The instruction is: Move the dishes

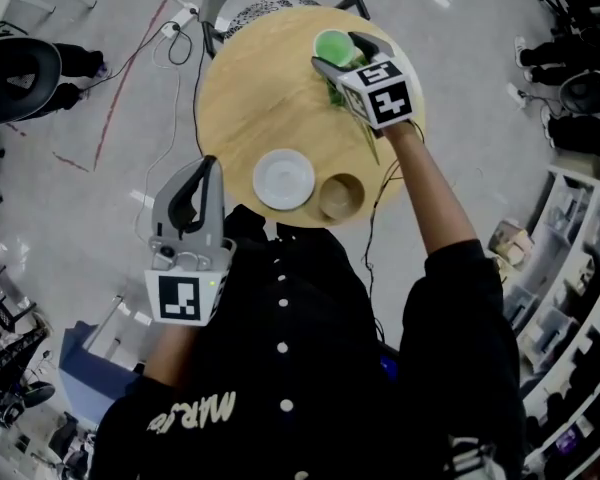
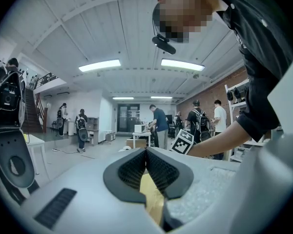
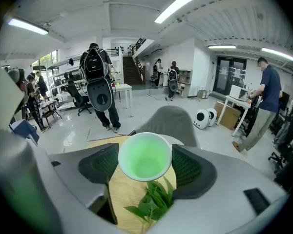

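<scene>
Right hand-held gripper (image 3: 145, 161): jaws are closed on a green cup (image 3: 144, 156), which is gripped between the pads over the round wooden desk (image 1: 242, 98). Green leaves (image 3: 154, 201) are seen just beneath it. Left hand-held gripper (image 2: 146, 155): jaws are pressed together and nothing is held. A white plate (image 1: 283, 179) and a tan bowl (image 1: 341, 196) are set between the two.

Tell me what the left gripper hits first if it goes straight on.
Probably nothing near: ahead of the left gripper, jaws shut, lies open floor; the wooden table sits to its right. Depth is unclear.
</scene>
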